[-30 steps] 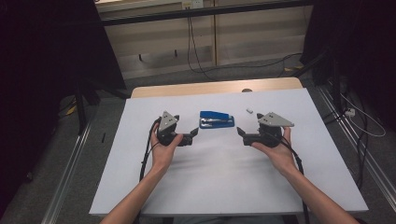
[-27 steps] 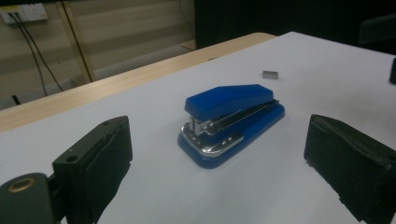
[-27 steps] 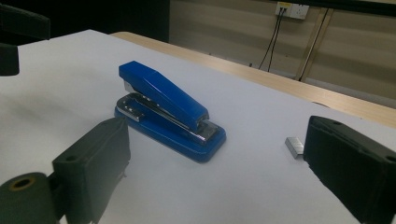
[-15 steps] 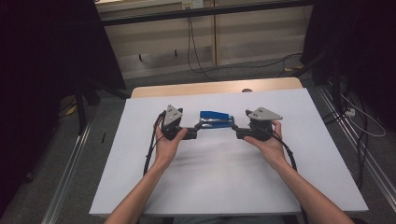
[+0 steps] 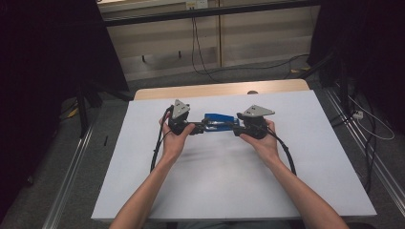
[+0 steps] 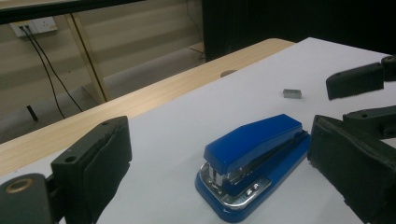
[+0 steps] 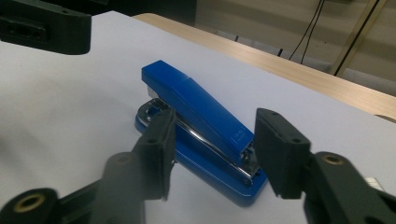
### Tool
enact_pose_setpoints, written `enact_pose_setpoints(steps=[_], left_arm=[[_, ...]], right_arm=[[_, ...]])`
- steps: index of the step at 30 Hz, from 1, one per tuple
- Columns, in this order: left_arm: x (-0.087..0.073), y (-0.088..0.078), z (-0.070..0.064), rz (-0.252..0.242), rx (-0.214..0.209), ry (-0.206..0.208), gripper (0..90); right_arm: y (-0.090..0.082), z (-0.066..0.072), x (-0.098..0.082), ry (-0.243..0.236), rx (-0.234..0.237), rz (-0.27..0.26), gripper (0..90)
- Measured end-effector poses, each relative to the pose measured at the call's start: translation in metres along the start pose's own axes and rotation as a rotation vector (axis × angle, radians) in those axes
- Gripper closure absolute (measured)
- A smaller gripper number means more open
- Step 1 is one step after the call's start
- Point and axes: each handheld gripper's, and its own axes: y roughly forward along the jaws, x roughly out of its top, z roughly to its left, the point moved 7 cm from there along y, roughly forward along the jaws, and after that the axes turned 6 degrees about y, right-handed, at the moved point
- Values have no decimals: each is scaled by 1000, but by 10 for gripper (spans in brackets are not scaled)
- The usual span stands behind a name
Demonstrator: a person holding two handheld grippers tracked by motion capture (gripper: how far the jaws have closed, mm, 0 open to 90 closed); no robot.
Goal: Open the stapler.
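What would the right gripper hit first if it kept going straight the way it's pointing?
Most likely the blue stapler. The right gripper points straight at its hinged end, which already sits between the fingers; they have just been closing and do not seem to press on it yet. Depth is hard to judge.

Dim, even light; dark surroundings; near fingers (image 7: 154, 154) blurred, perhaps from motion; soft shadows.

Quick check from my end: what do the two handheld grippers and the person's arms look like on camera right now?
Both are black two-jaw tools. The left gripper and right gripper each carry a grey three-cornered plate on top and trail a black cable back along the forearm. In the gripper views the jaws are blocky, with flat dark pads and small screw holes. The forearms are bare, no sleeves or gloves.
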Motion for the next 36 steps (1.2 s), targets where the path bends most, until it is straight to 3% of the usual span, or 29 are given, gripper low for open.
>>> enact_pose_setpoints(steps=[3, 5, 7, 10, 15, 18, 21, 23, 28, 30, 36], left_arm=[[-5, 1, -1, 20, -22, -6, 64], [-6, 0, -1, 39, -9, 13, 64], [-7, 1, -1, 48, -3, 9, 63], [-11, 3, -1, 65, -5, 2, 64], [-13, 4, 2, 75, 12, 5, 66], [-15, 4, 2, 89, 6, -1, 83], [-17, 4, -1, 99, -38, -22, 203], [-17, 4, -2, 110, -35, 1, 289], [-19, 6, -6, 113, -60, 10, 453], [-20, 5, -5, 119, -58, 4, 550], [-22, 5, -4, 126, -69, 1, 733]], right_arm=[[5, 2, -1, -1, 20, 12, 603], [7, 1, -1, 2, 24, 17, 677], [8, 0, -1, 36, 30, 14, 736], [9, -3, -2, 47, 38, 25, 822], [10, -3, -5, 46, 40, 41, 900], [11, -3, -5, 48, 43, 43, 900], [13, -1, -5, 28, 47, 59, 900], [14, 0, -4, 19, 56, 66, 900], [18, 4, -3, 16, 76, 88, 900], [20, 7, -3, 11, 82, 92, 900], [26, 12, -4, -6, 78, 98, 900]])
